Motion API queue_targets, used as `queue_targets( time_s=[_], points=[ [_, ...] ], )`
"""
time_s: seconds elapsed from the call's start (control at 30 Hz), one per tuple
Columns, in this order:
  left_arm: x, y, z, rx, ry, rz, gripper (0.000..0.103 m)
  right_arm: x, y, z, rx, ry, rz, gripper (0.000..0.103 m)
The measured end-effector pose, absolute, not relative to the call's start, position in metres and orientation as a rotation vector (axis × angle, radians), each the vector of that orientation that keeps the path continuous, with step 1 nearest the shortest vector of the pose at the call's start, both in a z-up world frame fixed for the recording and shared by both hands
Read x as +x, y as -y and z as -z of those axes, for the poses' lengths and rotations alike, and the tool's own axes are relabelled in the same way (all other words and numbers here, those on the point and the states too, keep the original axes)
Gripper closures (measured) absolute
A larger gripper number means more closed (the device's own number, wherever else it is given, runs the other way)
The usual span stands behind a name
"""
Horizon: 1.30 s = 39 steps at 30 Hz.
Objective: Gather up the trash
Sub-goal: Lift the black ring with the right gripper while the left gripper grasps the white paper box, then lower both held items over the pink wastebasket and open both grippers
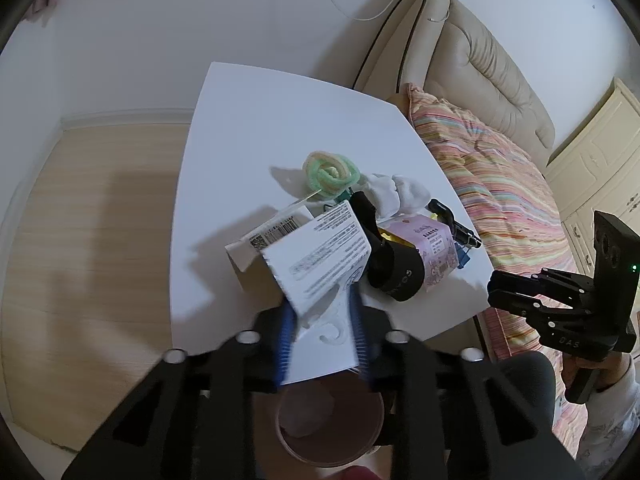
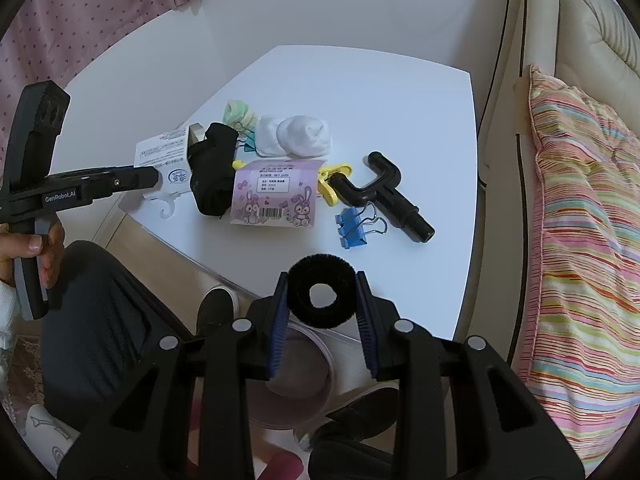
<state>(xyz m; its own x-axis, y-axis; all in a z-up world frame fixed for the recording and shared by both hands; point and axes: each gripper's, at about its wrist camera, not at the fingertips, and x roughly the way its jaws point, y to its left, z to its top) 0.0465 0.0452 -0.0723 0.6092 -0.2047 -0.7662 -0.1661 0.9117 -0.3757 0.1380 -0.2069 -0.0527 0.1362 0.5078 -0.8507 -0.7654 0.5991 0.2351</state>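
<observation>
Where clutter lies: three blue clips (image 2: 354, 227).

Both cameras ride on the hand-held grippers and look steeply down along the fingers. The left one hangs close over the near edge of the white worktop (image 1: 248, 128), facing the far wall, with the bed (image 1: 500, 184) to the worktop's right. The right one sits slightly further back from that same edge. Both share the worktop, the pink card (image 1: 434, 252) (image 2: 276, 196) on it, and each other's hand-held gripper.
</observation>
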Motion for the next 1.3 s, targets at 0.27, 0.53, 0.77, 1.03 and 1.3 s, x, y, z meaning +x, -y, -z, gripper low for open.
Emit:
queue_targets(
  time_s=[0.27, 0.53, 0.77, 1.03, 1.3],
  points=[
    [0.046, -0.042, 0.065, -0.410, -0.905, 0.033, 0.101, 0.137, 0.205, 0.052, -0.269, -1.084, -0.951, 0.072],
    [0.037, -0.034, 0.038, -0.301, -0.893, 0.022, 0.101, 0.128, 0.209, 0.040, -0.246, -1.057, -0.970, 0.072],
    [0.016, -0.017, 0.015, -0.202, -0.903, 0.040, 0.101, 0.107, 0.218, 0.021, -0.228, -1.019, -0.999, 0.072],
    [-0.021, 0.018, 0.012, -0.105, -0.930, 0.094, 0.101, 0.076, 0.230, 0.010, -0.227, -0.999, -1.030, 0.072],
    [-0.041, 0.041, 0.026, -0.079, -0.959, 0.133, 0.101, 0.043, 0.232, 0.022, -0.254, -1.026, -1.068, 0.072]
  ],
)
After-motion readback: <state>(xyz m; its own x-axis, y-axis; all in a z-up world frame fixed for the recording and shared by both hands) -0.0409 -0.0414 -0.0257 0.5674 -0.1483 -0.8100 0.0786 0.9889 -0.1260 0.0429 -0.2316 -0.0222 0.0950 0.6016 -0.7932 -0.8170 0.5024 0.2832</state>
